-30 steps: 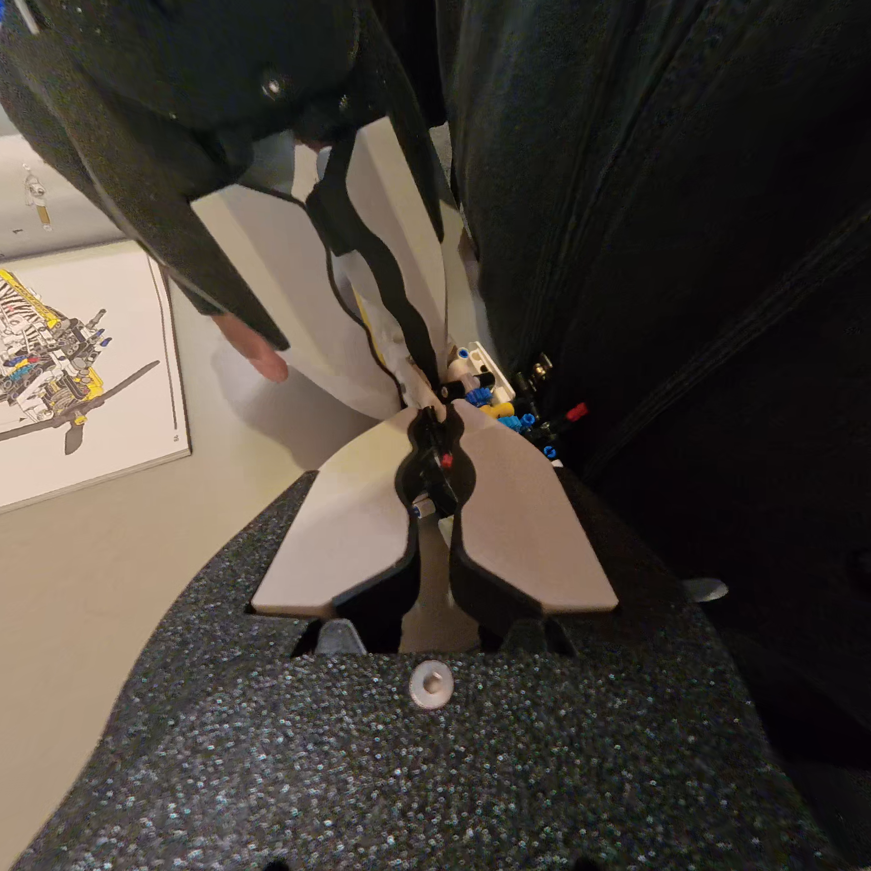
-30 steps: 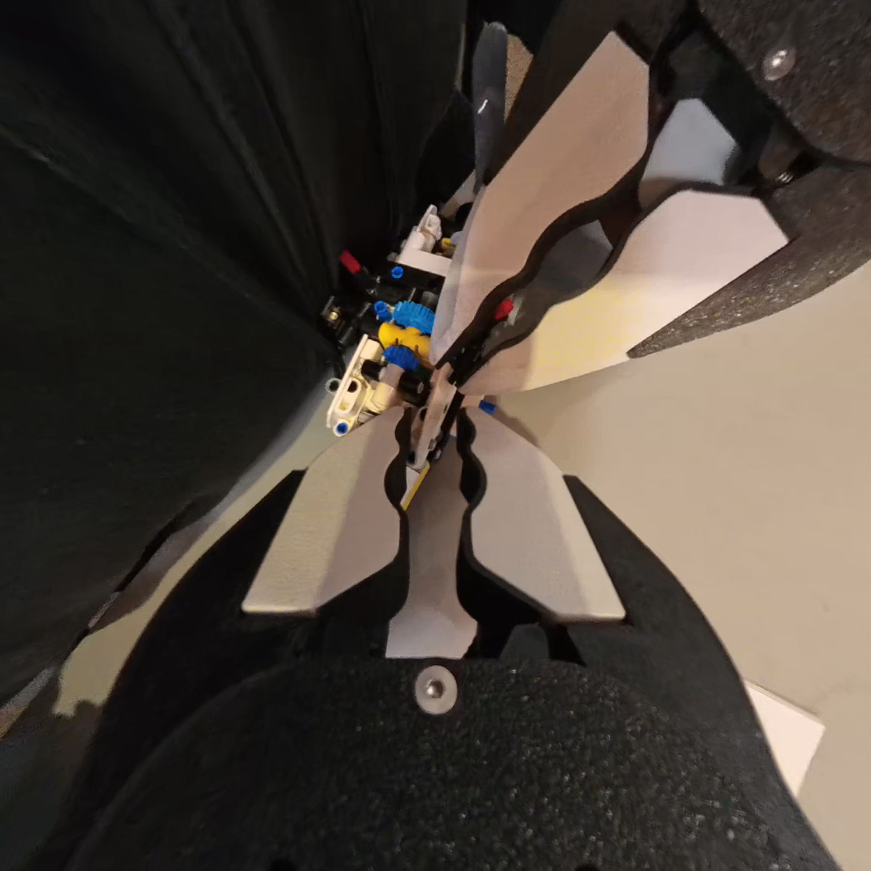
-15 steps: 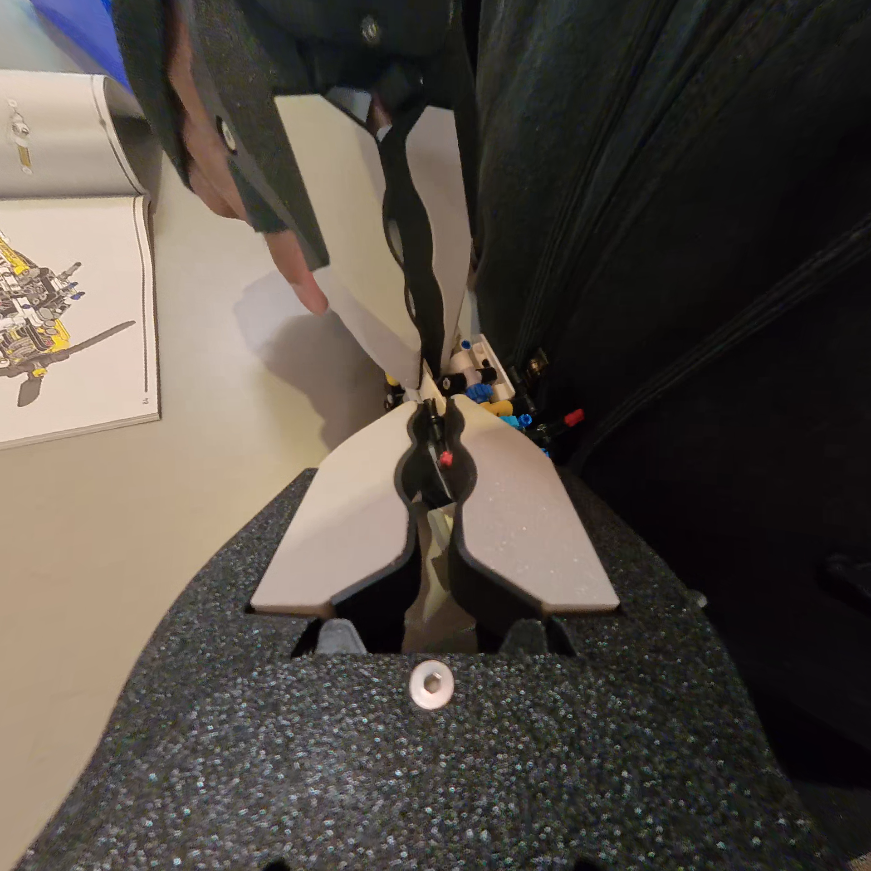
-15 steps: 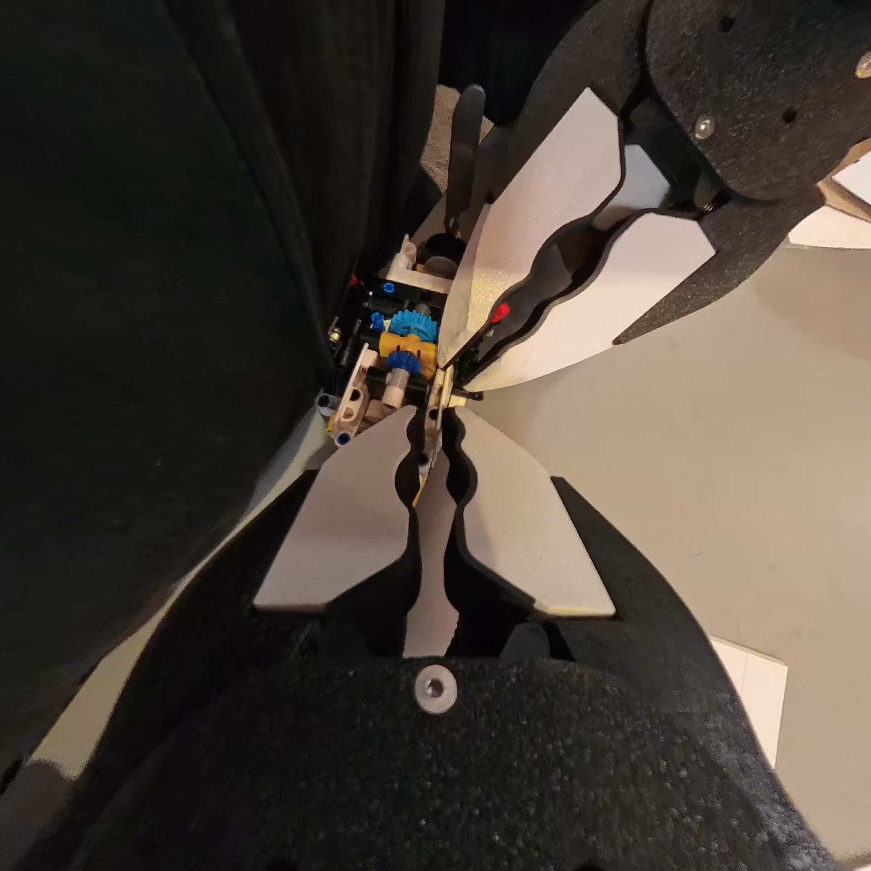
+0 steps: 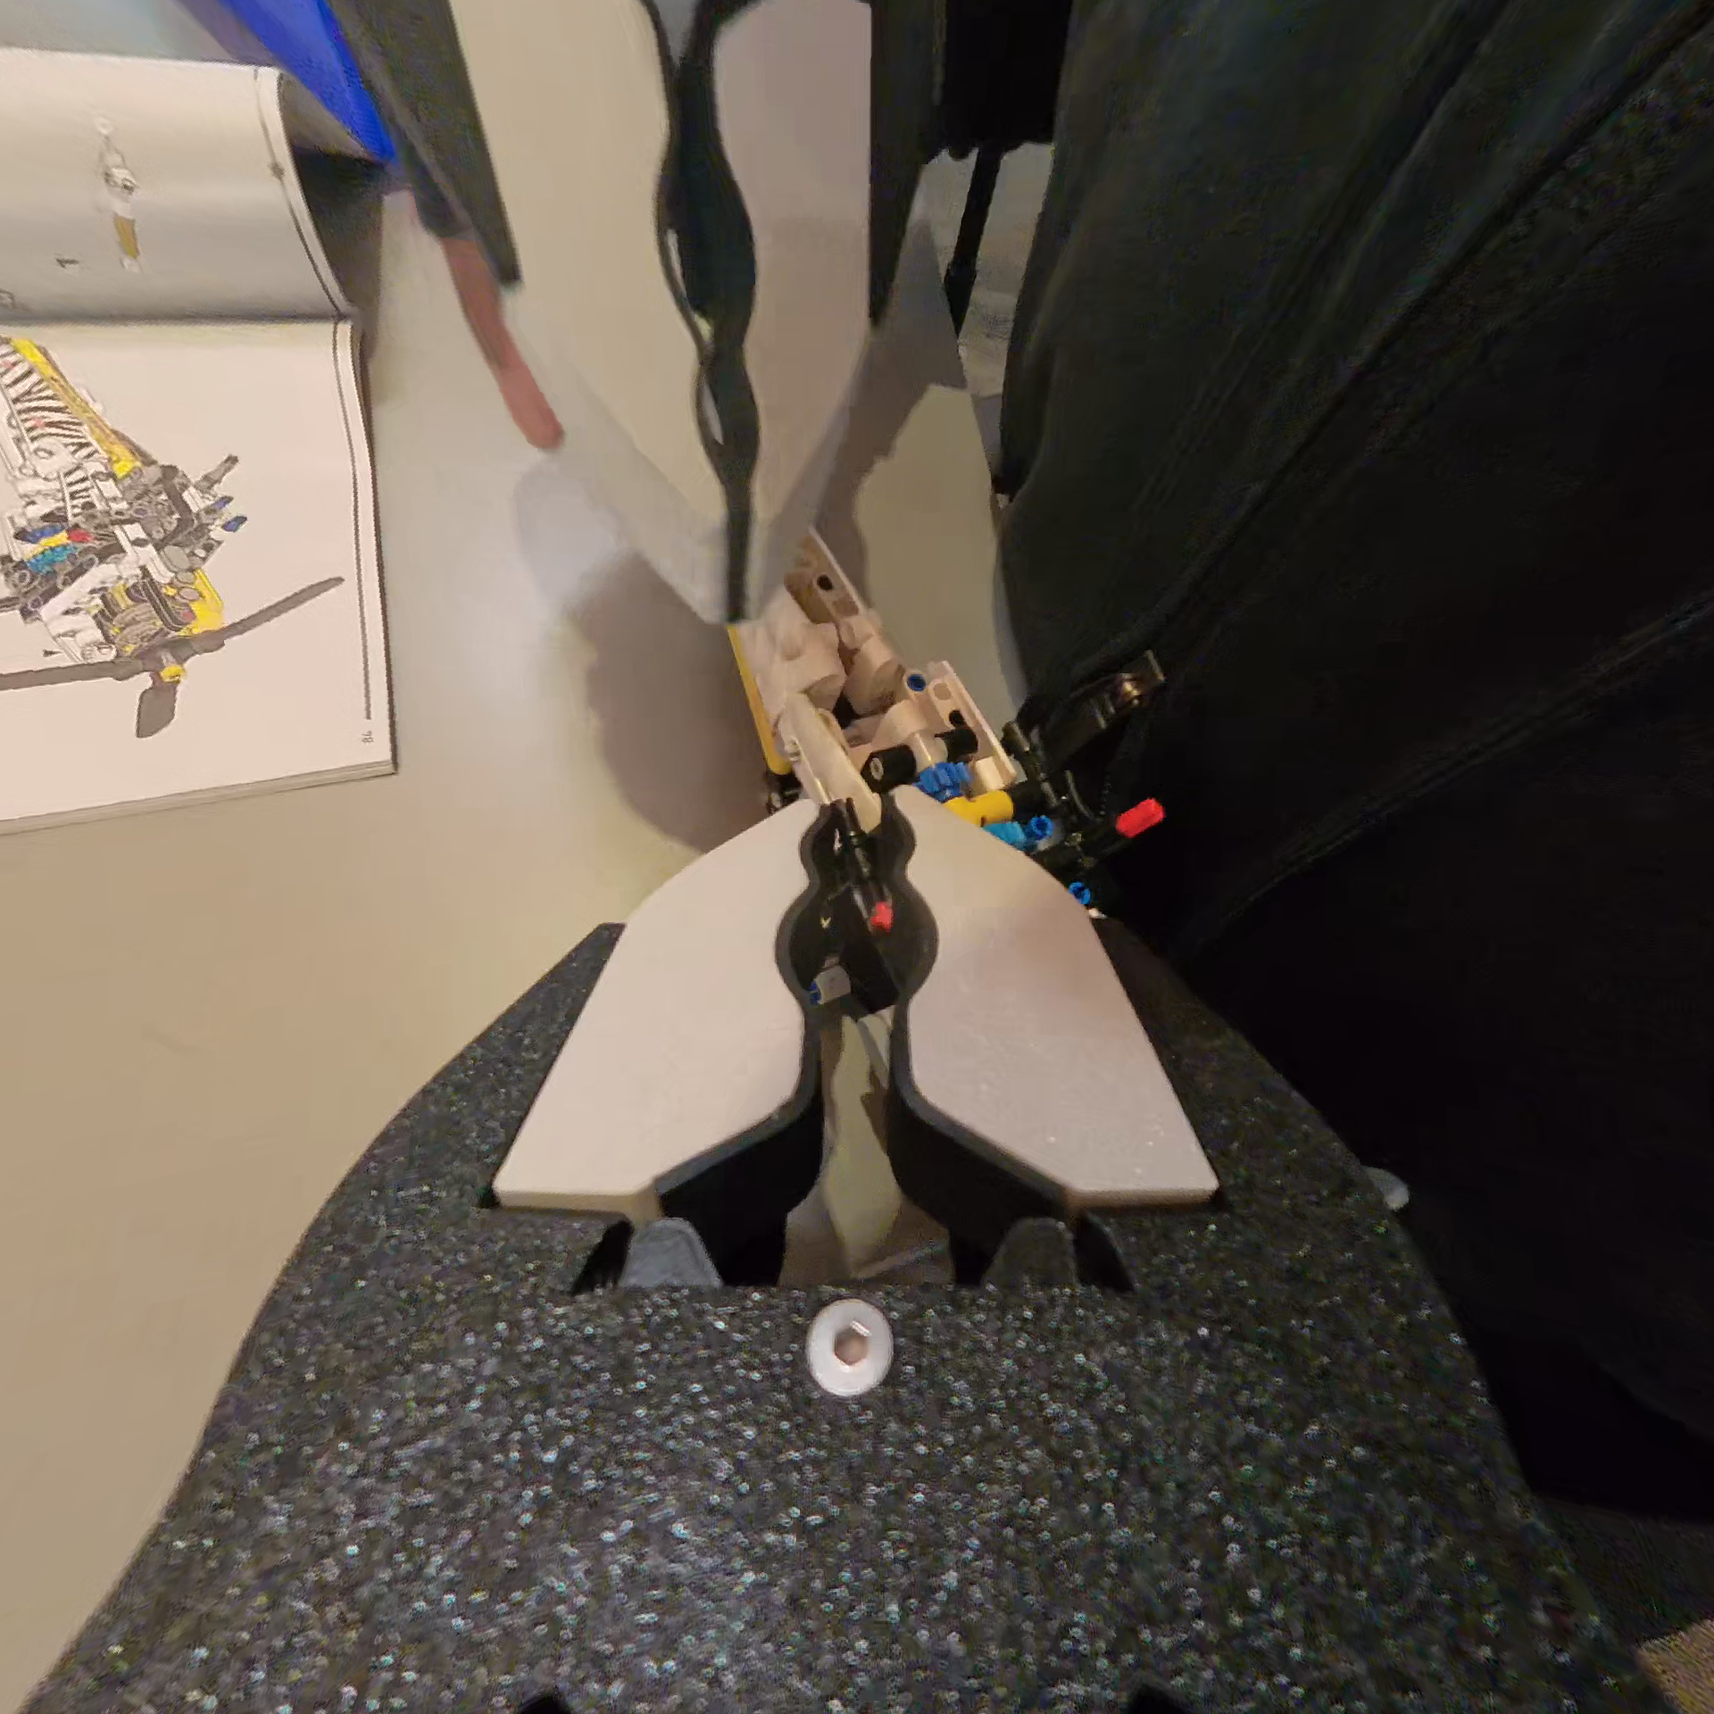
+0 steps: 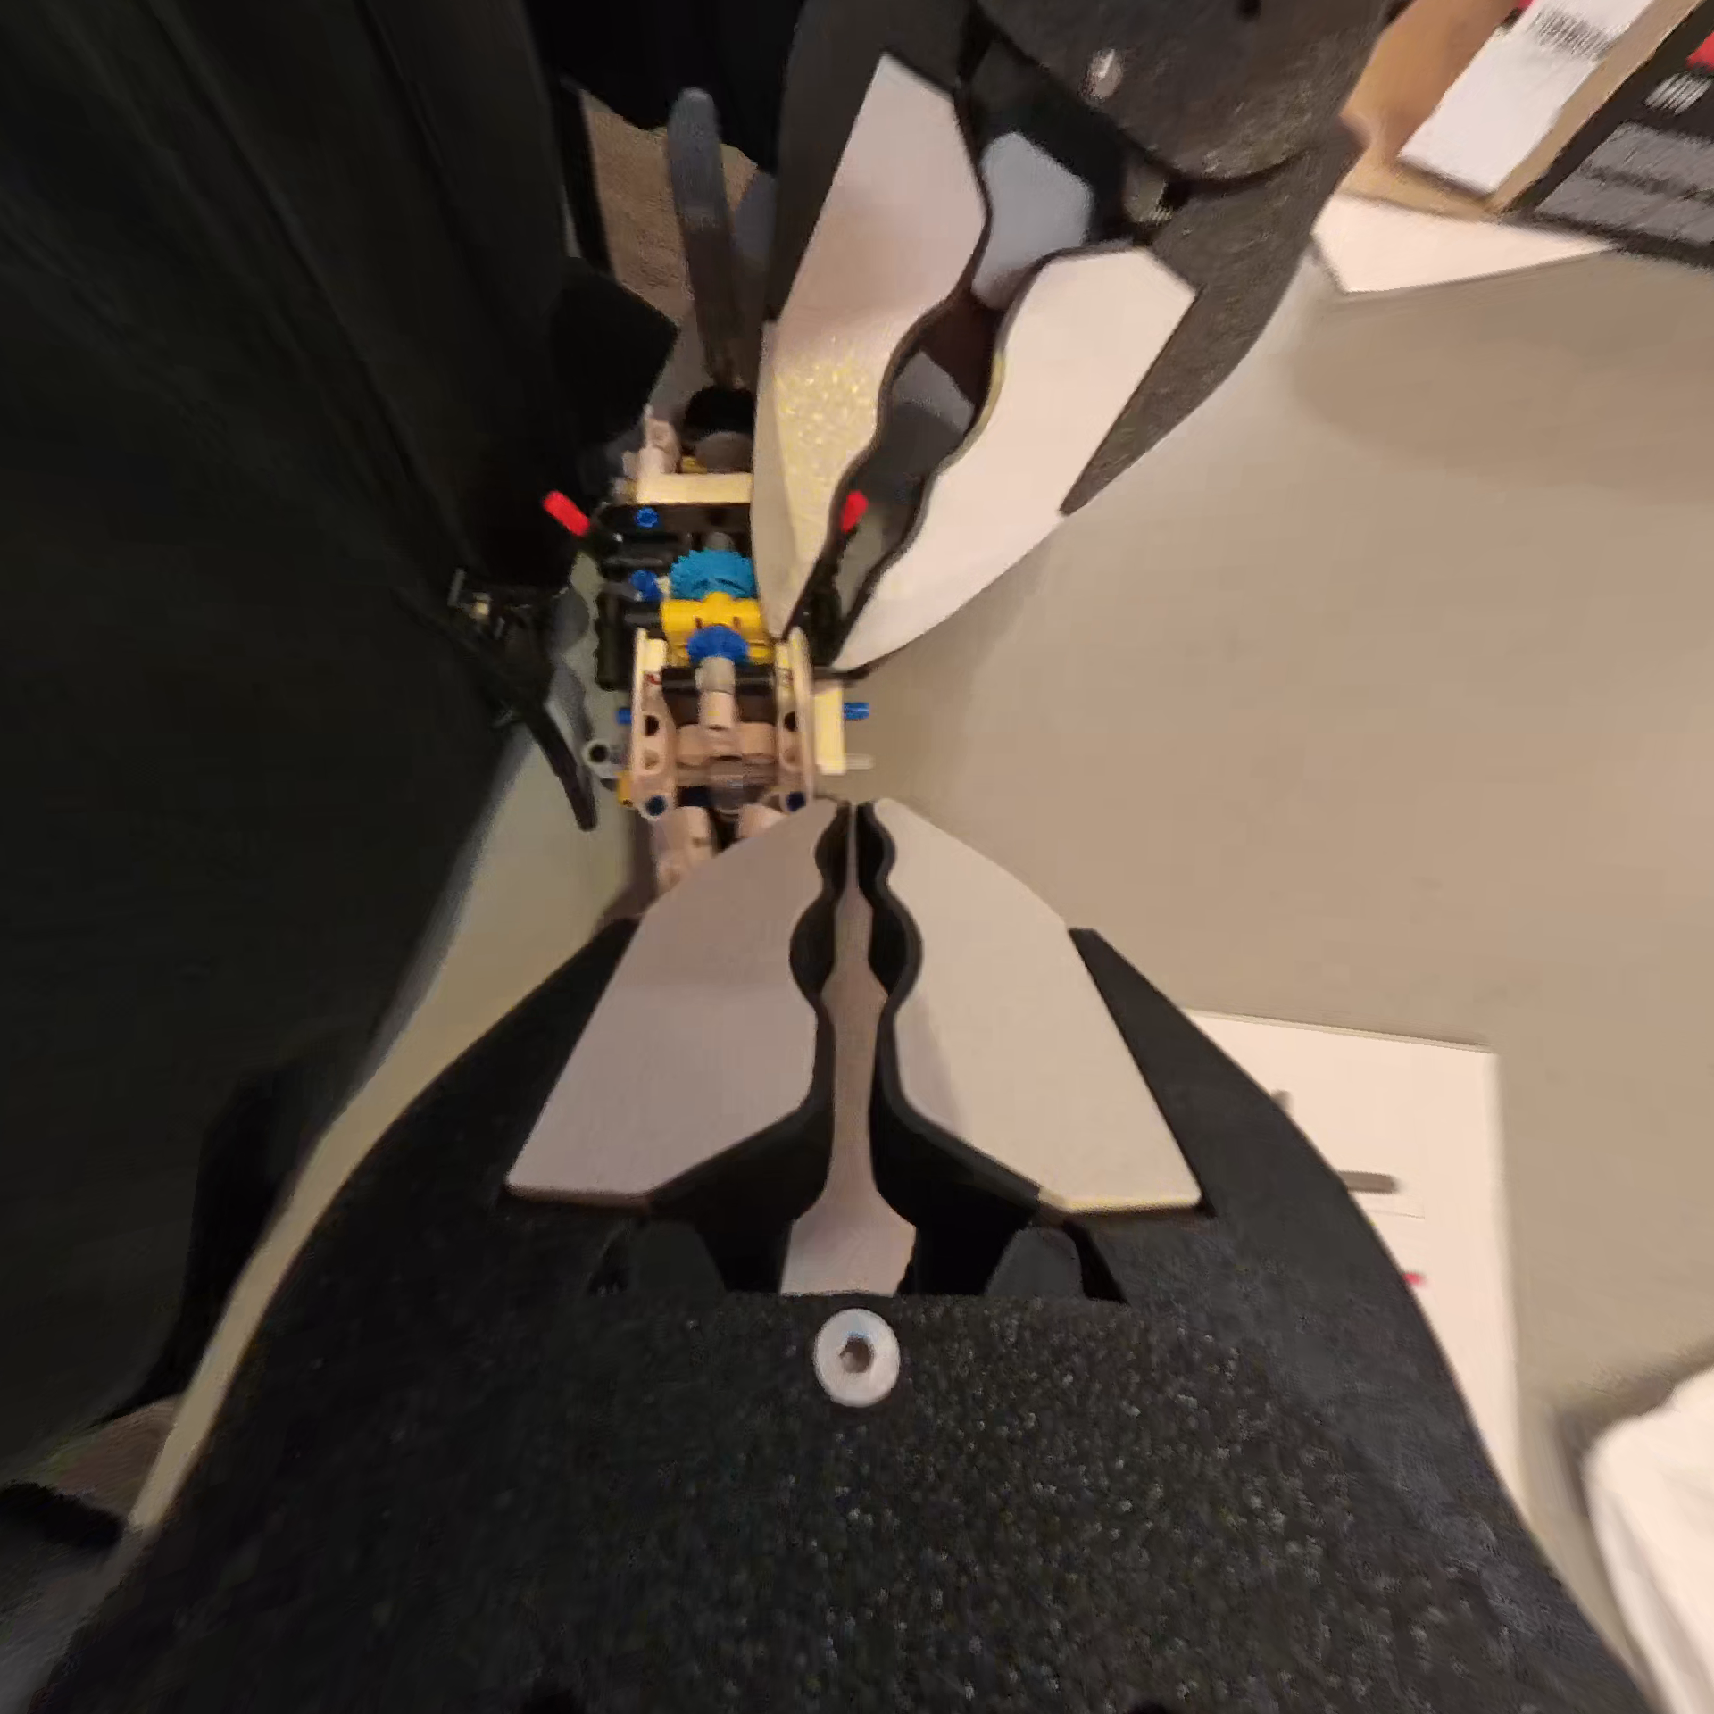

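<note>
The left gripper [image 5: 858, 821] is clamped on a toy brick model [image 5: 890, 705], its two pale fingers pressed on a black part of the model that carries a small red pin [image 5: 880, 916]. The rest of the model, cream beams with blue gears and a yellow block, juts out just past those fingertips, close above a beige table [image 5: 185, 1020] and beside a person's black clothing [image 5: 1391, 464]. The right gripper [image 6: 851, 816] has its jaws drawn together with nothing between them; its tips sit just short of the model's near end (seen from the right wrist view, the model [image 6: 714, 705] lies straight ahead and slightly left of the closed tips, not touching them). From that view the left gripper reaches the model from the far right side. An open instruction booklet [image 5: 185, 556] lies on the table well to the left of the model, and white paper sheets [image 6: 1373, 1113] lie to the right of the right gripper
</note>
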### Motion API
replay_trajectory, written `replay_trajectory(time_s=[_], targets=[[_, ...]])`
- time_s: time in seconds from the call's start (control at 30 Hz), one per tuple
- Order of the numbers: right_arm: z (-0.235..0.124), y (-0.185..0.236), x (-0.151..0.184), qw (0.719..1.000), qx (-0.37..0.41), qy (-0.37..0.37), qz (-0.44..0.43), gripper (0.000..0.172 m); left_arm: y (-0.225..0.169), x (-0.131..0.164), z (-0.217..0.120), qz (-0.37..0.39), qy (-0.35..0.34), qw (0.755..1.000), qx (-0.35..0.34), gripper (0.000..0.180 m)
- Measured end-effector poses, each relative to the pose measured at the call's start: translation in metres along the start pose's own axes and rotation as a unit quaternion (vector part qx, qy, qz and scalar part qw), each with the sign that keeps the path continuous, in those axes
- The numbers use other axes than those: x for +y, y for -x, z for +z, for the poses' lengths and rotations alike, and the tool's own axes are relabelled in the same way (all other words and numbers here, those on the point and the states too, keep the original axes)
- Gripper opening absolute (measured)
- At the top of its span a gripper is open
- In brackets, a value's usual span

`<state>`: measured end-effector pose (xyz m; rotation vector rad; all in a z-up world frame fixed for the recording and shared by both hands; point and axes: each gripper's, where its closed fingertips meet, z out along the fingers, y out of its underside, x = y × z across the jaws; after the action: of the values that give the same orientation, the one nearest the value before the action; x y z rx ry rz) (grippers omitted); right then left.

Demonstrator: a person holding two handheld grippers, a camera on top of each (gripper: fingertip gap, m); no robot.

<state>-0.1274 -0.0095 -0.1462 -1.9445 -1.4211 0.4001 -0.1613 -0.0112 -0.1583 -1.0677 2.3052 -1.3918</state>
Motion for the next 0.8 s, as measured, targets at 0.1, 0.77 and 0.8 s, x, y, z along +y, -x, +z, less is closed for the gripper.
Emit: replay_trajectory(time_s=[0.1,0.77,0.8], targets=[[0.015,0.005,0.011,0.999,-0.031,0.010,0.033,0.008,0.006,0.000,0.000,0.003,-0.002,1.000,0.009,0.011],[0.032,-0.010,0.010,0.987,-0.108,-0.040,0.113,0.010,0.042,-0.016,-0.020,0.021,-0.073,0.997,0.006,0.019],[0.030,-0.016,0.011,0.987,-0.090,-0.049,0.126,0.008,0.048,-0.022,-0.030,0.004,-0.103,0.995,-0.011,0.023]])
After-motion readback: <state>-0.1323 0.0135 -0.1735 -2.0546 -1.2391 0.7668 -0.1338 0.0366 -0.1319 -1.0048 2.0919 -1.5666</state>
